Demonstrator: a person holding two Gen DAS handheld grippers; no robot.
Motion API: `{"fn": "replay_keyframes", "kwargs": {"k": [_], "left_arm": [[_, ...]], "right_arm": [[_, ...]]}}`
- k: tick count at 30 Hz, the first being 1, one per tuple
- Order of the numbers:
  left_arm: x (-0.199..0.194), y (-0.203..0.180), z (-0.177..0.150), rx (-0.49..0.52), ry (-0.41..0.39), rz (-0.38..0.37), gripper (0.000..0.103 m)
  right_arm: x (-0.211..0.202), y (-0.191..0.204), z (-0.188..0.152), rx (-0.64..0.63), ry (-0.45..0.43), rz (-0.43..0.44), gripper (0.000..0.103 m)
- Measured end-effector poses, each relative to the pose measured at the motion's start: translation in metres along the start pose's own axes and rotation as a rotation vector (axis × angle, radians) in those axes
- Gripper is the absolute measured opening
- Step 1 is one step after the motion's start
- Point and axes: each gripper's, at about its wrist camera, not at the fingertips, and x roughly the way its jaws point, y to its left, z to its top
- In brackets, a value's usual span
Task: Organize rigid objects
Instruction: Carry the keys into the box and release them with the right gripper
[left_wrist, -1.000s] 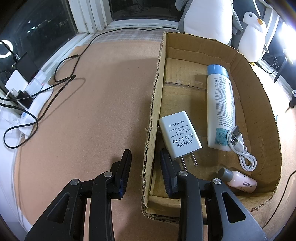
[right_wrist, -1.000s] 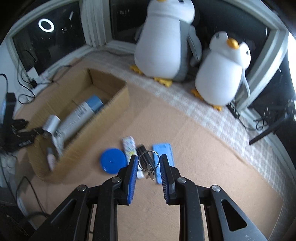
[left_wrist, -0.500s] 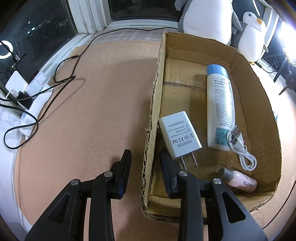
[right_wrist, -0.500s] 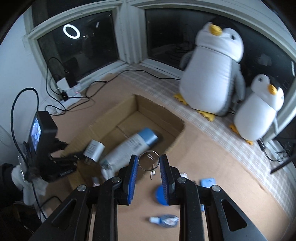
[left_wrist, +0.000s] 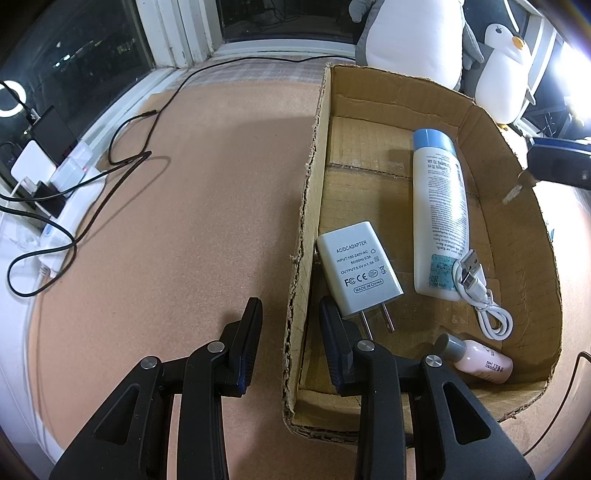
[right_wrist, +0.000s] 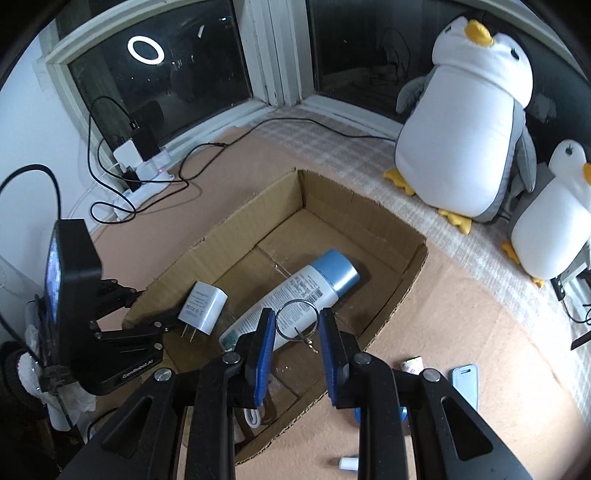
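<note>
Pinching only the key ring (right_wrist: 297, 319), your right hand-held gripper (right_wrist: 297, 328) could drop it outside the box (right_wrist: 404, 275); left hand-held gripper (left_wrist: 290, 334) clamps the box wall.

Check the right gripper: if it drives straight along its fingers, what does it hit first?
Most likely the white bottle lying in the cardboard box. The right gripper, shut on a key ring, points down over it. Depth is unclear; the box floor beside the bottle is possible.
</note>
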Motion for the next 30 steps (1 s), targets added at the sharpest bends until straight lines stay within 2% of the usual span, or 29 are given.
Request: {"fn": "replay_keyframes", "kwargs": {"k": [17,20,22,30], "left_arm": [[0.0,0.001,0.0,0.0,0.0,0.0,0.03],[0.0,0.001,0.0,0.0,0.0,-0.001,0.03],[0.0,0.001,0.0,0.0,0.0,0.0,0.03],[0.0,0.0,0.001,0.0,0.0,0.001,0.03]], "right_arm": [[0.029,0.003,-0.001,-0.005,0.068,-0.012,0.022],[0.027,0.004,-0.001,-0.009,0.064,-0.013,0.029],[0.025,0.003,-0.002,-0.009,0.055,-0.018,0.039],[0.002,-0.011,-0.009,0.025,0.03,-0.005,0.042]]}}
